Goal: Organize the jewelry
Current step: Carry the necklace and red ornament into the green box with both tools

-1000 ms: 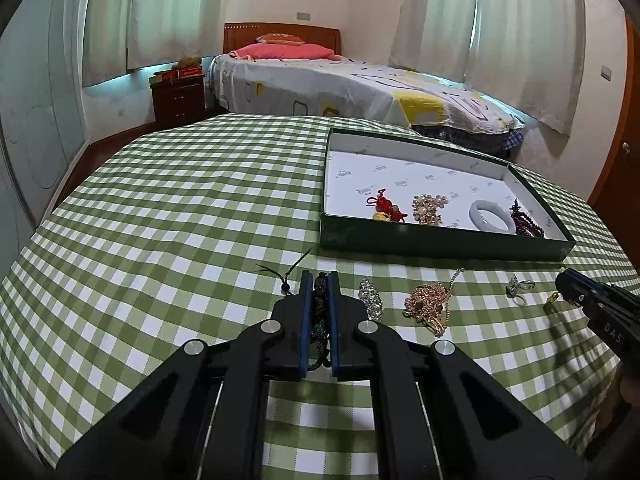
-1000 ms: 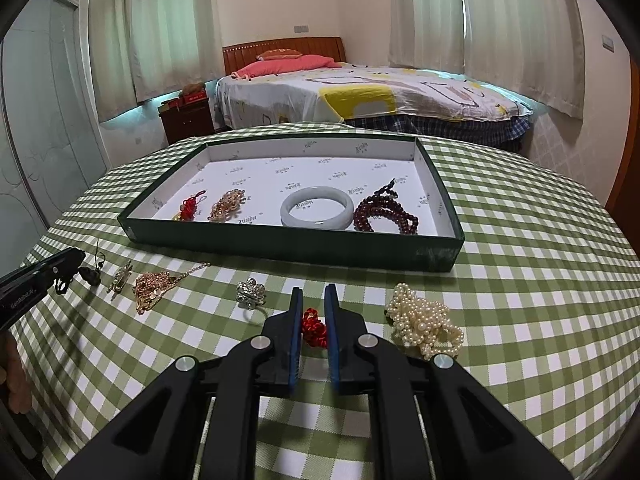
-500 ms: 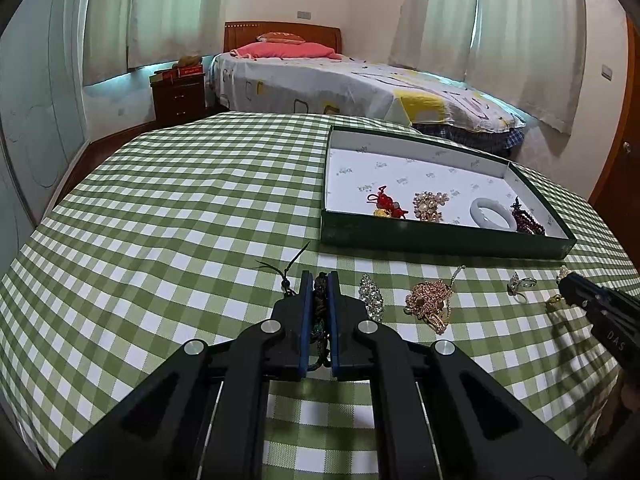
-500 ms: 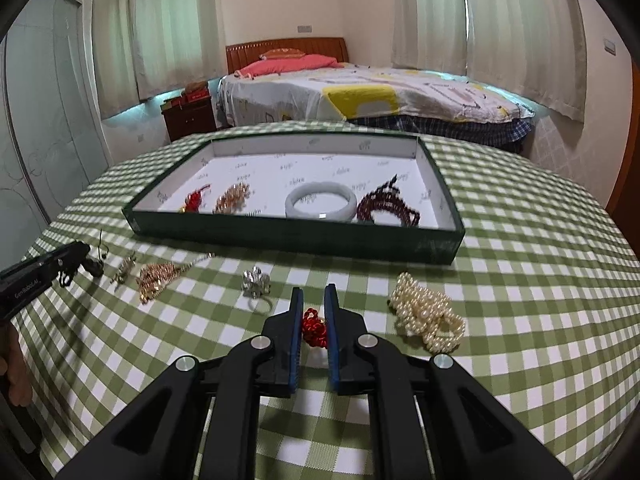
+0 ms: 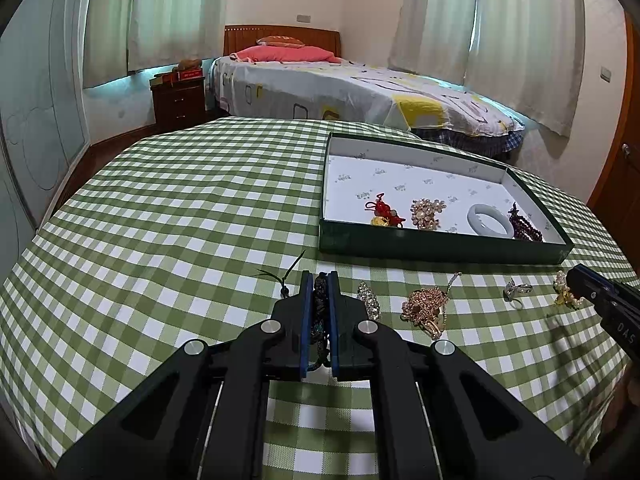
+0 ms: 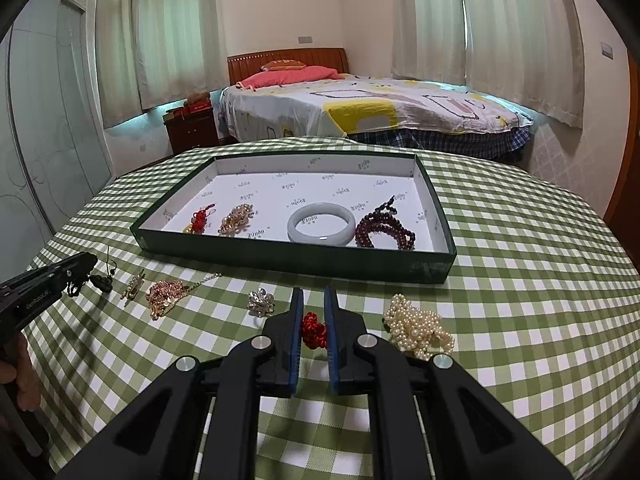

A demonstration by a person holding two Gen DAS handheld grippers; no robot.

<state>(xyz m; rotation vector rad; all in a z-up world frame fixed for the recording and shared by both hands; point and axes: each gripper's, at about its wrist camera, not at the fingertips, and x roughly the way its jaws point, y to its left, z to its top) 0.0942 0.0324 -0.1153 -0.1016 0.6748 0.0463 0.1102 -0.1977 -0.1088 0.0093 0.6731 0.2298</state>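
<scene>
My left gripper (image 5: 319,280) is shut on a dark beaded bracelet (image 5: 319,312) with a black cord, just above the checked cloth. My right gripper (image 6: 313,300) is shut on a small red knotted ornament (image 6: 313,330). A green tray (image 6: 296,258) with a white liner stands ahead; it holds a red knot charm (image 6: 200,218), a gold piece (image 6: 236,218), a jade bangle (image 6: 321,229) and dark red beads (image 6: 384,232). On the cloth lie a crystal brooch (image 5: 370,300), a rose-gold chain (image 5: 428,308), a silver ring (image 6: 260,302) and a pearl pile (image 6: 418,326).
The round table has a green checked cloth (image 5: 180,208) that drops off at the edges. A bed (image 6: 372,108) and a nightstand (image 5: 178,96) stand behind the table. The right gripper shows at the right edge of the left wrist view (image 5: 600,300).
Both grippers have risen and drawn back a little with their pieces held. The tray and the loose jewelry have not moved.
</scene>
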